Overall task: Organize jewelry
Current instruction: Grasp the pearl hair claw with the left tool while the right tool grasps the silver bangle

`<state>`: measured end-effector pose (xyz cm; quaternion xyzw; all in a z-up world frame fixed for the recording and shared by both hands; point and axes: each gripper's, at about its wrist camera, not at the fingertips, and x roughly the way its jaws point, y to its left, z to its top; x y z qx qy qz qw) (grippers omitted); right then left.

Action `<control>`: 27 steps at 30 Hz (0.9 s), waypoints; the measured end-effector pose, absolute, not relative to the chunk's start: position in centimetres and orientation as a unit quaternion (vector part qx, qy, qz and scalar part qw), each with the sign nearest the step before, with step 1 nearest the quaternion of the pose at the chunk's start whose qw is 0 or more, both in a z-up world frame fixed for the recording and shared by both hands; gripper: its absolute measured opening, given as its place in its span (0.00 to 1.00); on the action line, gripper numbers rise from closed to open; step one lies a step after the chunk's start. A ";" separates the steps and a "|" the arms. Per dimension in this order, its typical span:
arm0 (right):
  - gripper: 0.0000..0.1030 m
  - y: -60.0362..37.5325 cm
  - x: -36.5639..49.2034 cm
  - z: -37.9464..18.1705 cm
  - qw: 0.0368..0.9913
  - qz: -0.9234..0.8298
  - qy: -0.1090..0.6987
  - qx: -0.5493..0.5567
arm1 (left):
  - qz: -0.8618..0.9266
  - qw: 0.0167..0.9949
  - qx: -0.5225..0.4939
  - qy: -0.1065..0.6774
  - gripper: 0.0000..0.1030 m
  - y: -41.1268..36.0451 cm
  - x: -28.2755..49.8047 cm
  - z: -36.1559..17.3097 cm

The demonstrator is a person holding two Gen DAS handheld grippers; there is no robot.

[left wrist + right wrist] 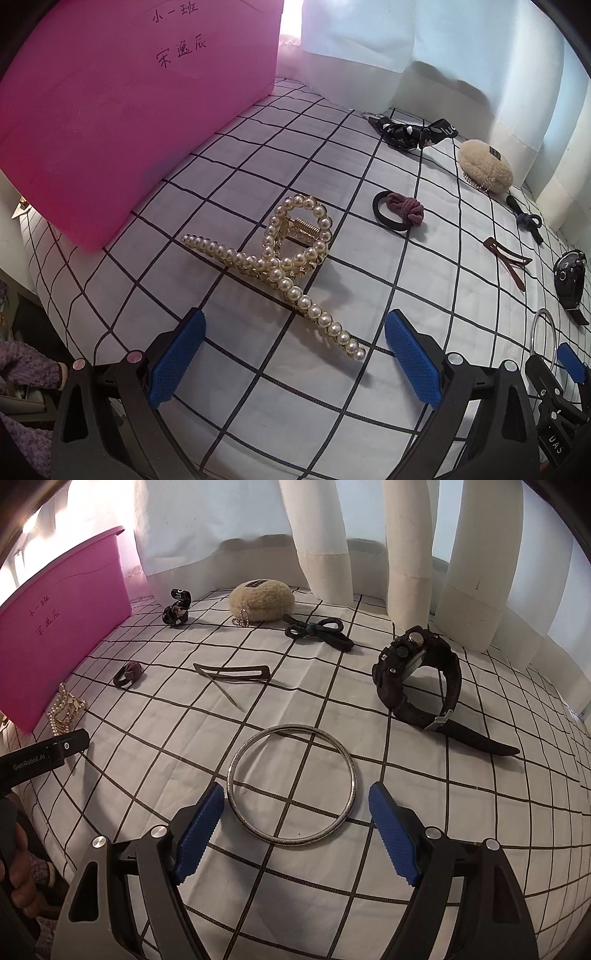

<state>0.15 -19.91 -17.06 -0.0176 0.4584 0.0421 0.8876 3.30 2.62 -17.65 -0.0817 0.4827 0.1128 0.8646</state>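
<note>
A: Two grippers over the checked sheet, both spread wide with nothing between the pads

B: Where's the left gripper [293, 360]?

A: Above the pearl clip [275, 264]; one pearl arm runs down between its blue fingers [176, 363], touching neither. Pink bin [110, 122] stands ahead to its left, well apart from the fingers

B: And the right gripper [295, 830]?

A: Released too. The bangle [291, 786] lies flat just ahead, its near rim between the fingertips, no contact that I can see

B: What else is ahead of it?

A: Watch [417, 679] on its side ahead to the right, brown clip [232, 674] straight ahead past the bangle, dark bow [317, 631] and fluffy pouch [262, 600] further on. Knotted hair tie [128, 674] ahead left, near the bin
</note>
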 end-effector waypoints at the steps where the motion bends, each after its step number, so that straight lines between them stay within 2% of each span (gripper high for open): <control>1: 0.78 -19.9 0.3 -17.1 0.888 0.041 0.458 -0.015 | 0.114 0.865 -0.082 0.482 0.93 2.6 3.4 -17.6; 12: 0.84 -19.7 0.9 -17.5 0.898 0.039 0.438 -0.020 | 0.132 0.870 -0.077 0.468 0.95 2.0 4.3 -18.0; 18: 0.84 -19.7 1.0 -17.4 0.896 0.042 0.441 -0.023 | 0.124 0.873 -0.073 0.466 0.95 1.3 4.9 -18.1; 20: 0.84 -19.7 1.1 -17.3 0.893 0.042 0.448 -0.023 | 0.123 0.876 -0.075 0.461 0.93 1.4 4.8 -18.1; 25: 0.83 -19.5 1.1 -17.4 0.894 0.046 0.445 -0.024 | 0.121 0.885 -0.067 0.445 0.72 1.3 3.8 -17.6; 27: 0.82 -19.5 1.0 -17.3 0.894 0.050 0.445 -0.024 | 0.118 0.886 -0.065 0.443 0.67 1.2 3.8 -17.5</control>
